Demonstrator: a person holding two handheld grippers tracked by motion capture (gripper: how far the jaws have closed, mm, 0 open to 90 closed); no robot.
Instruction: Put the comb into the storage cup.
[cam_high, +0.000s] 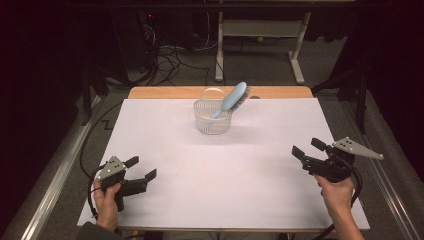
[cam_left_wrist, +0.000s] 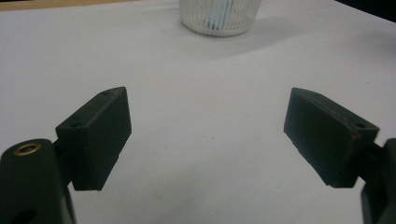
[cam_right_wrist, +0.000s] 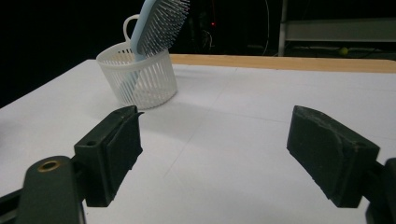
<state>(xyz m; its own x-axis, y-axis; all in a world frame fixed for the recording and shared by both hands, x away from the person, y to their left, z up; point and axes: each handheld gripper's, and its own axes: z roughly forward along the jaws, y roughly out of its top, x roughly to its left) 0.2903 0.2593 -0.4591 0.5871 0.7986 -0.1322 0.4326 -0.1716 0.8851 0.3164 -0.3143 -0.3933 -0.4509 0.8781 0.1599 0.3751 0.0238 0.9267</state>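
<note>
Both my claws, left claw (cam_high: 141, 168) and right claw (cam_high: 306, 147), gape wide, low over the table (cam_high: 165, 150), aimed toward the basket (cam_high: 212, 117) holding the hairbrush (cam_high: 231, 98).

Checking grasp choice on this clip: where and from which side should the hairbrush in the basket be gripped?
Probably the hairbrush just below its bristled head, from above: that end leans out over the rim of the basket toward the right, while the handle is down inside.

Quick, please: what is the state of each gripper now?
Left gripper: open, holding nothing.
Right gripper: open, holding nothing.
</note>
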